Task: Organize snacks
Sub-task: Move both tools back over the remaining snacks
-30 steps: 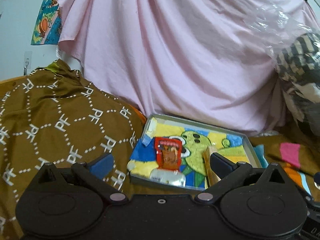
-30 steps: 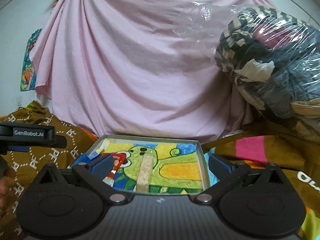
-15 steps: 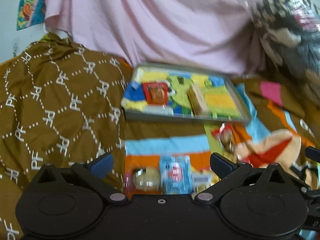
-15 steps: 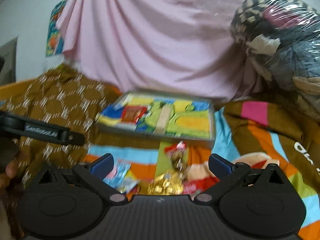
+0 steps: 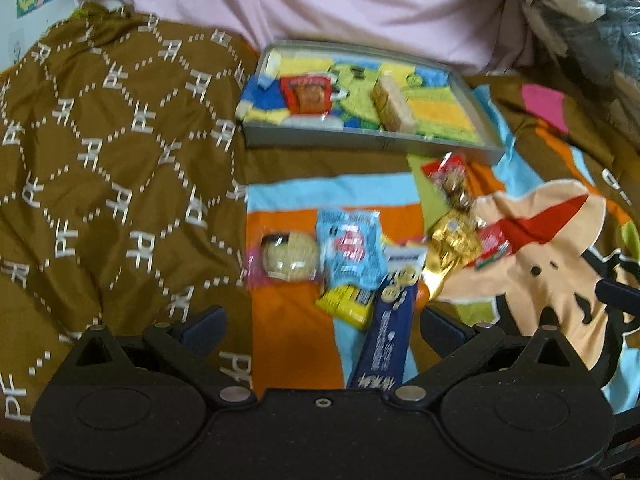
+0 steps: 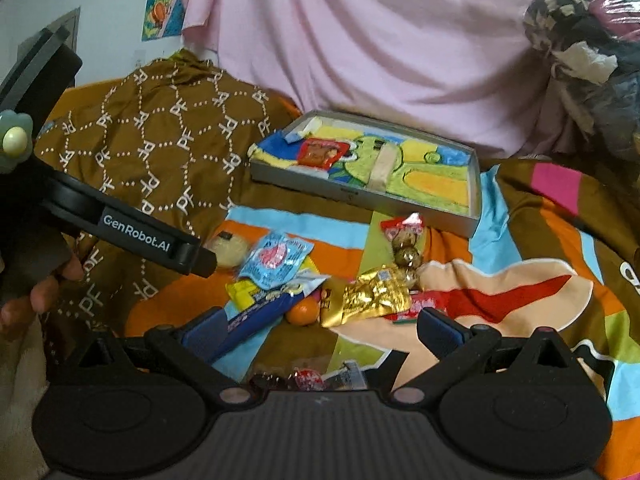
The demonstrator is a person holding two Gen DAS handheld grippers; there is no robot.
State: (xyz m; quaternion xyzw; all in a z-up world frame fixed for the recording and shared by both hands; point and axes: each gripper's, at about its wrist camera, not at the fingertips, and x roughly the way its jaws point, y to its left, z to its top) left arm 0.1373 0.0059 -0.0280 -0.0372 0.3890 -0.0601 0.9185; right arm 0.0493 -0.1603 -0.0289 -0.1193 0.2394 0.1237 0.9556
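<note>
Both claws hang open and empty over a bed spread with a striped blanket (image 6: 516,292); the left claw (image 5: 320,322) has its fingers wide apart above the near end of a navy bar (image 5: 386,332); the right claw (image 6: 320,324) is equally wide, just short of a gold packet (image 6: 368,294).

The snacks lie in a loose heap on the blanket: a round cake (image 5: 289,258) at the left, a light blue packet (image 5: 352,248) touching it, a yellow packet (image 5: 348,300) under that, an orange (image 6: 302,312) beside the gold packet, and a red sweet bag (image 6: 404,236) nearest the tray.

The tray (image 6: 360,196) sits beyond the heap, against a pink sheet (image 6: 380,40); it holds a red packet (image 6: 322,152) at the left and a beige bar (image 6: 382,166) in the middle, well apart.

A brown cloth (image 5: 112,160) covers the bed to the left.

A hand (image 6: 36,292) grips the left claw's handle in the right wrist view.
</note>
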